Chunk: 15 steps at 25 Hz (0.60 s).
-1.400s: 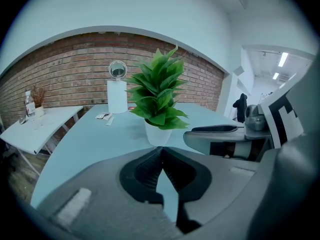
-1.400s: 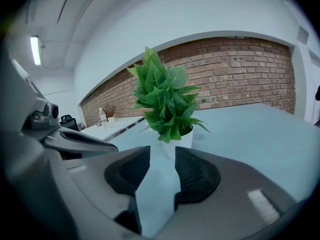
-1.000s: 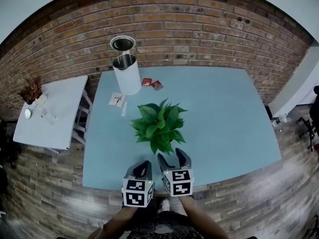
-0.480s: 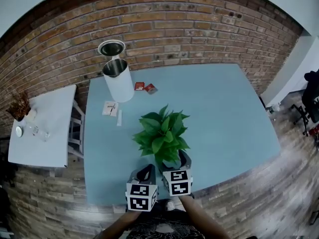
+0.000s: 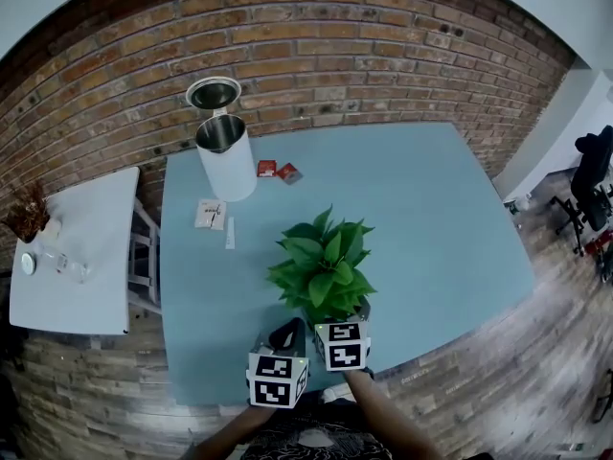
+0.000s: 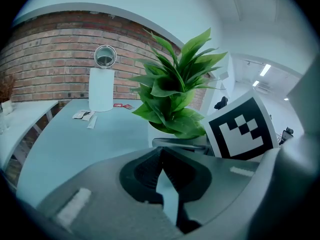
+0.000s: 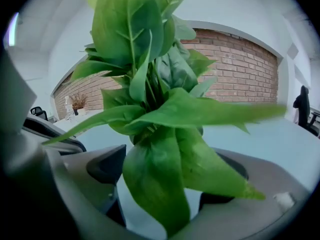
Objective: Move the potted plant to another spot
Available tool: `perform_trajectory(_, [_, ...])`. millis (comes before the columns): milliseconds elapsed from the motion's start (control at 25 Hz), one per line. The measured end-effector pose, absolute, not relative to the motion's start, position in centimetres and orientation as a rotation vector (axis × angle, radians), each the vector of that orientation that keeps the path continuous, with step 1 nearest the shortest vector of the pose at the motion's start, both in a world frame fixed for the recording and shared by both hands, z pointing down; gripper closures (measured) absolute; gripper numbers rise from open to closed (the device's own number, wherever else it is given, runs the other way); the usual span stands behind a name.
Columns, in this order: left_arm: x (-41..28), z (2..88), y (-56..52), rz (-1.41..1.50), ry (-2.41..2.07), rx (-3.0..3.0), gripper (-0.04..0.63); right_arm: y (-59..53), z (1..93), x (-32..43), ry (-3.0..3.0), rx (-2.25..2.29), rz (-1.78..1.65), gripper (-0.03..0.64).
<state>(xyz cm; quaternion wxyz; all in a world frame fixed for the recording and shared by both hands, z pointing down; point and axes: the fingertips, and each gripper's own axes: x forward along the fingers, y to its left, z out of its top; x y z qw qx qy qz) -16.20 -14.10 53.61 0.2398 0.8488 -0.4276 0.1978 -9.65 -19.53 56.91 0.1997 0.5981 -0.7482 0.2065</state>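
Note:
The potted plant (image 5: 324,266) with broad green leaves stands near the front edge of the light blue table (image 5: 431,218). My right gripper (image 5: 341,312) reaches in under the leaves. Its jaws have just been opening and now stand wide on either side of the plant (image 7: 150,99); the leaves hide the pot. My left gripper (image 5: 287,332) sits just left of it, off the plant, with its jaws (image 6: 160,154) closed together and nothing between them. In the left gripper view the plant (image 6: 172,94) rises just right of centre, beside the right gripper's marker cube (image 6: 240,129).
A white cylindrical bin (image 5: 227,151) with its lid up stands at the table's back left, with two red packets (image 5: 276,169) and some paper slips (image 5: 211,214) nearby. A white side table (image 5: 72,247) stands left, a brick wall behind, and an office chair (image 5: 589,171) far right.
Both grippers have moved forward to the plant. The right one's jaws have spread wider and slid under the leaves, around the plant's base. The left stays closed beside it.

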Motion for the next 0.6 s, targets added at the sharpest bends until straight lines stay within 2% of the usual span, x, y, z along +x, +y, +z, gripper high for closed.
perform_trajectory(160, [-16.66,53.59,-14.51,0.521,-1.155,2.326,0.595,-19.92,57.14,-9.5,-2.043,1.687,0.556,0.17])
perform_trajectory(240, [-16.74,53.67,-14.59,0.514,-1.146,2.33,0.595,-20.06,57.23,-9.22,-2.024,1.694,0.548,0.196])
perform_trajectory(600, [-16.75,53.68,-15.1,0.482,-1.126,2.344,0.595,-20.35,57.31,-9.11,-2.018,1.683,0.536,0.199])
